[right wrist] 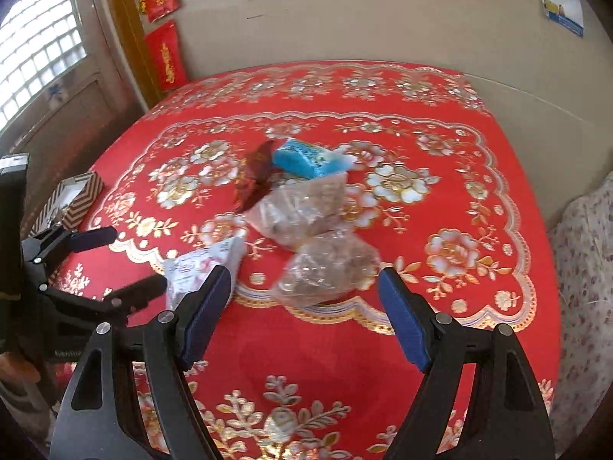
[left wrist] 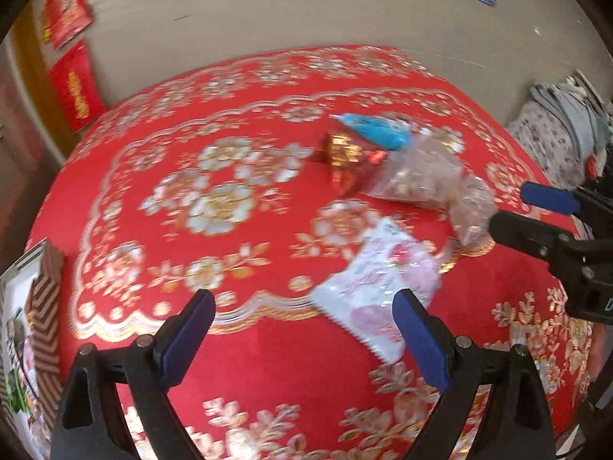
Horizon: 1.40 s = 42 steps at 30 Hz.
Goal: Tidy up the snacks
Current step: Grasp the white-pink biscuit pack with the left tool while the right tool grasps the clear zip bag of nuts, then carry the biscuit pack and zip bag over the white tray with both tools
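Both tools over the counter (right wrist: 479, 176), which carries a red cloth with gold and white flowers. Snacks lie in a loose cluster near the middle: blue packet (right wrist: 306, 159) at the far side, dark red foil packet (right wrist: 254, 174) just beside and partly under it, two clear bags of brownish pieces, far one (right wrist: 302, 207) and near one (right wrist: 325, 268), touching each other, and a white-and-pink packet (left wrist: 377, 287) at the near left of the cluster.

Left hand-held gripper (left wrist: 304, 339): jaws wide, nothing between the pads; the white-and-pink packet lies just ahead of its right-side finger (left wrist: 419, 339). Right hand-held gripper (right wrist: 304, 316): jaws wide and empty, near clear bag just beyond the tips. Striped box (right wrist: 72, 201) sits at the counter's left edge, apparently open, contents unclear.

Risks, as judged from here:
- The two tools are close; the right one shows in the left wrist view (left wrist: 536, 214) near the clear bags. Reaching for neighbouring packets at once could knock finger against finger
- Clear bags look thin and slack; a pinch on film alone could slip, tear, or crush the contents
- The bags touch, so lifting one may drag the other, or push the foil and blue packets
- White-and-pink packet lies flat; pads may skate over it or bunch the cloth
- Both views are blurred, so exact gaps cannot be read
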Available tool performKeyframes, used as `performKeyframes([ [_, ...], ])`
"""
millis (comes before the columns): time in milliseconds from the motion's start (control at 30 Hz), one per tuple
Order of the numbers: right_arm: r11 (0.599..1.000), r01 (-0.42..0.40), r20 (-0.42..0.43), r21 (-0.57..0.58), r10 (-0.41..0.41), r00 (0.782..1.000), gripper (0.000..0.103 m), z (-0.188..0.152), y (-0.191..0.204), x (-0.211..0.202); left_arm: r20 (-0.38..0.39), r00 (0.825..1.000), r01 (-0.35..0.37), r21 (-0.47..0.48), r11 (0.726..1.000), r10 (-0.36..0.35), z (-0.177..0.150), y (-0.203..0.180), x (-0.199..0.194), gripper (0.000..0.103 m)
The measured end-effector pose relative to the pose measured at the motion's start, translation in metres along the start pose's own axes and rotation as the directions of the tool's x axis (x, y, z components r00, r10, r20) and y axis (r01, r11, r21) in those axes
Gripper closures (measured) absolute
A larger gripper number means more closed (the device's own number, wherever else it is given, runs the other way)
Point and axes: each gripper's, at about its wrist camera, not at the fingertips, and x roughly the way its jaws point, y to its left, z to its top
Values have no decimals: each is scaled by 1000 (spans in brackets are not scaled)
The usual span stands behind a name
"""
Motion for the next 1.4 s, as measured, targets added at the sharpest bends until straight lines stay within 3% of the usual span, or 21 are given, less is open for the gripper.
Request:
performKeyframes([
  [200, 999, 17, 1, 32, -17, 1000, 23, 1, -18, 1, -13, 999, 38, 49, 998, -37, 8, -20, 10, 8],
  [333, 999, 13, 0, -34, -13, 1000, 23, 8, -14, 4, -16, 999, 49, 57, 997, -48, 12, -25, 12, 8],
  [433, 996, 17, -4, -85, -18, 1000, 23, 16, -10, 9, -1, 995, 102, 55, 993, -102, 15, -25, 8, 8],
  [700, 989, -31, -88, -143, 19, 996, 23, 35, 1, 47, -52, 991, 128, 85, 988, -124, 21, -38, 23, 8],
  [800, 986, -84, -116, -143, 68, 991, 23, 39, 5, 63, -54, 991, 123, 100, 987, -118, 22, -42, 30, 8],
  [867, 986, -120, -111, -119, 106, 988, 27, 40, 5, 69, -61, 990, 133, 86, 987, -128, 22, -42, 34, 21],
  [933, 987, -103, -112, -126, 89, 990, 42, 39, 6, 73, -41, 992, 119, 90, 989, -116, 21, -40, 32, 45],
  [1067, 984, -96, -85, -153, 84, 993, 51, 33, 9, 66, -35, 992, 121, 86, 989, -119, 18, -32, 29, 47],
  [1400, 985, -121, -29, -122, 118, 993, 53, 13, 14, 36, 12, 999, 39, 31, 999, -40, -4, -5, 1, 47],
])
